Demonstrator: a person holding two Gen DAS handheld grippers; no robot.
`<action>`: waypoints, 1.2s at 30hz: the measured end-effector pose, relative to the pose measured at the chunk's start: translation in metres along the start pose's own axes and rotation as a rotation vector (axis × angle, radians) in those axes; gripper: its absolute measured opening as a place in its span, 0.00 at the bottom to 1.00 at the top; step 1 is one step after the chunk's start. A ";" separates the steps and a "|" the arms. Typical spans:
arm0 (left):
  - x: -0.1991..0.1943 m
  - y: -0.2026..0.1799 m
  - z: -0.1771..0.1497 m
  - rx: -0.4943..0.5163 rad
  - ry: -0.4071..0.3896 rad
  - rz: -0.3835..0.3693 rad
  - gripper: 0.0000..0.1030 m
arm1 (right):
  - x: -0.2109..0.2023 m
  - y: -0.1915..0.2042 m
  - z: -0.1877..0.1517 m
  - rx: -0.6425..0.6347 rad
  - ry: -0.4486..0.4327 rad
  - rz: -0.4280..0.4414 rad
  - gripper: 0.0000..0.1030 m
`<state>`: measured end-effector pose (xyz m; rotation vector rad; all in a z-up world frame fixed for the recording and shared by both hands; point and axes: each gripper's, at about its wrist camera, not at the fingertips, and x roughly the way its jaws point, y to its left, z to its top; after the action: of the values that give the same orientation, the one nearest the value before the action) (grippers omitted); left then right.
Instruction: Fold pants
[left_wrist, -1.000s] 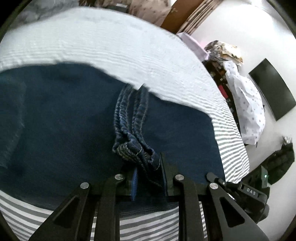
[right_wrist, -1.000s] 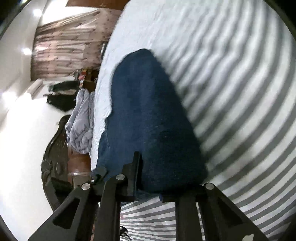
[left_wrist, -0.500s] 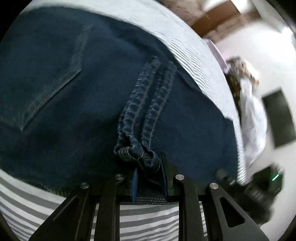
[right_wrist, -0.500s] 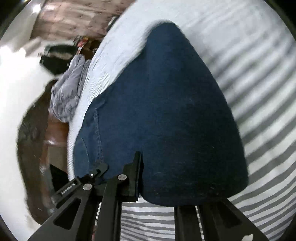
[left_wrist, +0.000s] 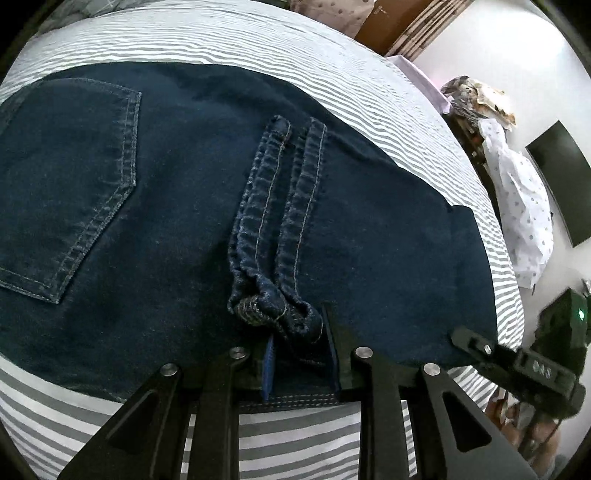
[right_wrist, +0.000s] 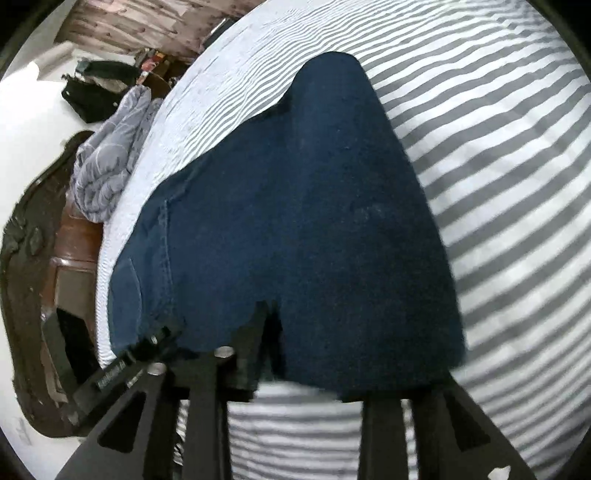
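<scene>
Denim pants (left_wrist: 369, 229) folded flat, puckered stitched hems (left_wrist: 280, 221), striped sheet (left_wrist: 295, 435)

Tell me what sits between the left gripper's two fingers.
In the left wrist view, the bunched hem of the jeans lies between the left gripper's fingers.

Dark blue denim pants (left_wrist: 369, 229), matt and coarse-woven, pale stitching on puckered hems; beneath the left hand-held gripper (left_wrist: 299, 354), matt black plastic with shiny metal pins, a soft grey-and-white striped cloth bed sheet (left_wrist: 295, 435).
</scene>
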<state>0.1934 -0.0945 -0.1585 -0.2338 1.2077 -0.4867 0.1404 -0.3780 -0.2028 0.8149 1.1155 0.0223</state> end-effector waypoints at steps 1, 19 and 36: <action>-0.001 0.001 -0.001 0.005 0.003 0.007 0.26 | -0.005 0.001 -0.002 -0.013 0.004 -0.022 0.36; -0.014 -0.023 0.000 0.175 0.013 0.160 0.31 | -0.085 0.019 0.031 -0.205 -0.124 -0.088 0.37; -0.064 -0.001 0.004 0.194 -0.116 0.104 0.52 | -0.003 0.022 0.114 -0.300 -0.116 -0.299 0.27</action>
<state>0.1799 -0.0649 -0.1029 -0.0325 1.0467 -0.4891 0.2386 -0.4283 -0.1659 0.3725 1.0826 -0.1046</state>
